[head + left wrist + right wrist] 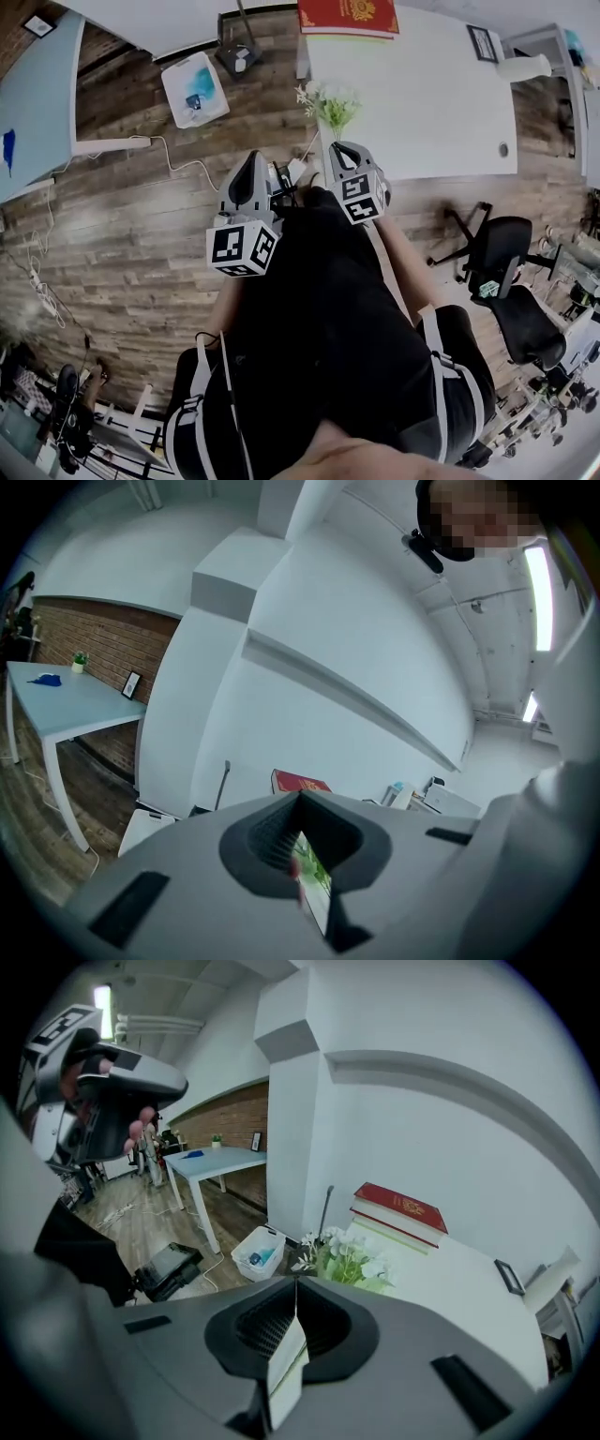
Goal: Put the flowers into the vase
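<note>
A bunch of white flowers with green leaves (330, 101) stands at the near left corner of the white table (431, 103); the right gripper view shows the flowers (352, 1255) just beyond the jaws. A white vase-like vessel (523, 67) lies at the table's far right end. My right gripper (342, 148) hangs a little short of the flowers, shut, with nothing in it (296, 1283). My left gripper (253, 161) is held beside it over the wooden floor, its jaws together and empty (300, 797).
A red book (347, 17) on a stack and a small picture frame (483, 42) lie on the table. A white bin (194, 87) and a black device (239, 58) stand on the floor at left. A black office chair (497, 253) is at right. A second table (33, 103) stands far left.
</note>
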`<state>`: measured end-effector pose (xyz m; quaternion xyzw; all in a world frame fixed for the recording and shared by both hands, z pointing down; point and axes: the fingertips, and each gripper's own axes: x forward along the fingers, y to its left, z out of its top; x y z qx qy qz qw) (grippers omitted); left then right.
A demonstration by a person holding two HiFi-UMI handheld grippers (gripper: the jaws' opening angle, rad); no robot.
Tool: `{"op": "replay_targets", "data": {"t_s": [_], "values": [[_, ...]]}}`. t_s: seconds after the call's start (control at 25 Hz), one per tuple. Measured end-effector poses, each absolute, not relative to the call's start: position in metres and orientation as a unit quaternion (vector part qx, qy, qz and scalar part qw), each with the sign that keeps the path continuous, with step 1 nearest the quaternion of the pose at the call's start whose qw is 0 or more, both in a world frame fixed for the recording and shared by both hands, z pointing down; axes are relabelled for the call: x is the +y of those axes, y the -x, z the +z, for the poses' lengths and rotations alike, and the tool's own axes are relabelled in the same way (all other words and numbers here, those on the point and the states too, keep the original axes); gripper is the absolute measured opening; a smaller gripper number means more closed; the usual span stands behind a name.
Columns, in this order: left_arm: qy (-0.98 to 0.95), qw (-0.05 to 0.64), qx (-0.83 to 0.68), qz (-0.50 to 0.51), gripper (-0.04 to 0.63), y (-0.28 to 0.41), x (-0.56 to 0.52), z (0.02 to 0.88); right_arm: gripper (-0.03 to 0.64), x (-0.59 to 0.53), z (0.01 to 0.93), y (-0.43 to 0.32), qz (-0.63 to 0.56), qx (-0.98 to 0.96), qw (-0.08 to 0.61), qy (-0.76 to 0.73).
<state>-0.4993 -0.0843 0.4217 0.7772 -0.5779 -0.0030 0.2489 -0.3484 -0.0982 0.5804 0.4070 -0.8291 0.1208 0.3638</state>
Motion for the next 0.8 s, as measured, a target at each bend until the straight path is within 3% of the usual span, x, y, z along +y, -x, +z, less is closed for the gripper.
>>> {"op": "replay_targets", "data": {"t_s": [0.64, 0.8], "values": [[-0.762, 0.262, -0.592, -0.017, 0.048, 0.541, -0.075, 0.428, 0.021, -0.127, 0.606, 0.322, 0.269, -0.775, 0.286, -0.496], [-0.768, 0.26, -0.585, -0.012, 0.048, 0.54, -0.071, 0.431, 0.079, -0.132, 0.609, 0.324, 0.281, -0.772, 0.275, -0.5]]}}
